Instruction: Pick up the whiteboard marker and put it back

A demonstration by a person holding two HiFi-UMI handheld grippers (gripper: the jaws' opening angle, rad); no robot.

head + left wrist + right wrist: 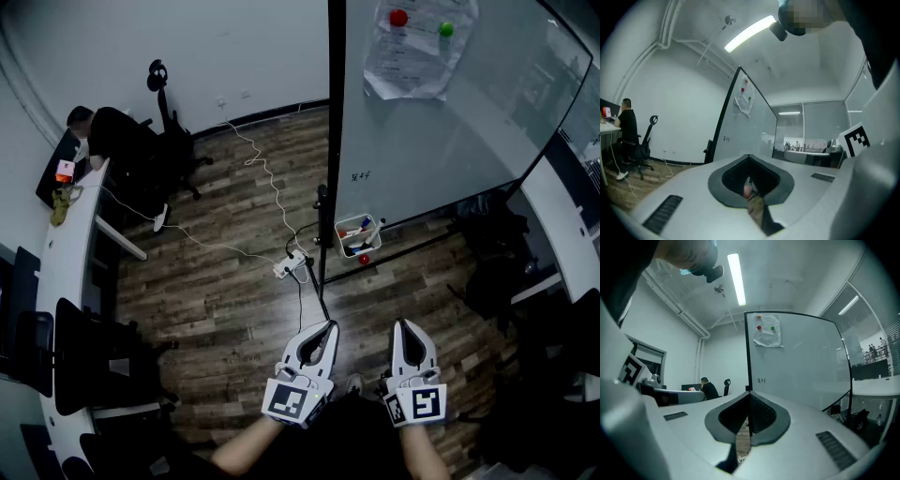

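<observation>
Several whiteboard markers lie in a small white basket (357, 236) at the foot of the whiteboard (441, 122), with a small red object (364, 260) on the floor just below it. Both grippers are held low and near me, well short of the basket. My left gripper (328, 326) has its jaws together with nothing between them. My right gripper (403, 324) is shut and empty too. In the left gripper view the left gripper (749, 156) points level toward the whiteboard (740, 126). In the right gripper view the right gripper (749, 393) faces the whiteboard (797, 362).
A person (112, 136) sits at a white desk (70, 253) at the far left beside an office chair (173, 141). A white cable runs over the wooden floor to a power strip (286, 267). A dark bag (492, 253) lies right of the board's stand.
</observation>
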